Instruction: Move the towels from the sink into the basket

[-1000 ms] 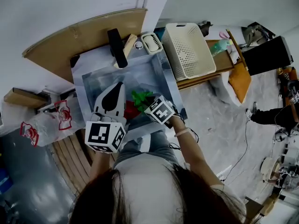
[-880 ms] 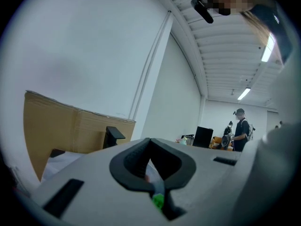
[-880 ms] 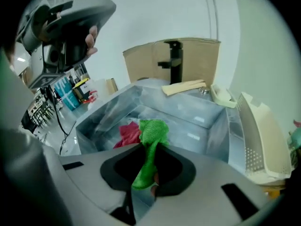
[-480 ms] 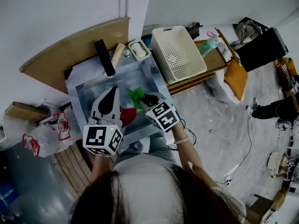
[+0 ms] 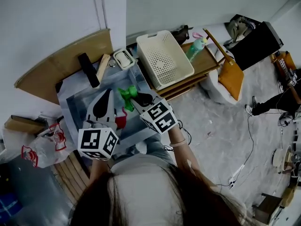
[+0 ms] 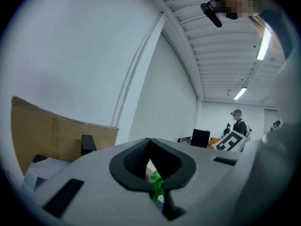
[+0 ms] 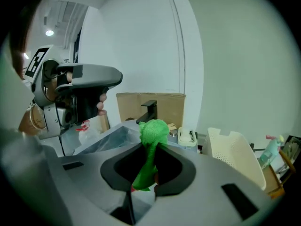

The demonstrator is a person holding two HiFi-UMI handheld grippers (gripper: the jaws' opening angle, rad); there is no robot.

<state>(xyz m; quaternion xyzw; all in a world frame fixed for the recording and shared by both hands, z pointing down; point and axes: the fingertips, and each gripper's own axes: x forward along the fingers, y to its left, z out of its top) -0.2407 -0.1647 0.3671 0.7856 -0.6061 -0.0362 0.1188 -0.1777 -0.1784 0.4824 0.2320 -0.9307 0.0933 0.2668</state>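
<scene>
Right gripper [image 5: 136, 97] has come up since the last frame. The green towel [image 5: 127, 92] is now clear of the sink [image 5: 70, 102], hanging above it. Plastic bag [image 5: 47, 142]: red print, too small to read. Left gripper [image 5: 108, 94]: jaws pressed together, empty. Towel is bright green fluffy terry, bunched, pinched in the right jaws, tail dangling. Red towel [image 5: 121, 121] sits lower. Cream perforated basket [image 5: 164, 58] further right.

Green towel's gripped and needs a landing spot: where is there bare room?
Free: the white basket's inside, bare between its perforated walls; the sink's floor between faucet and red towel. Crowded: behind the sink, where faucet and soap dish stand.
</scene>
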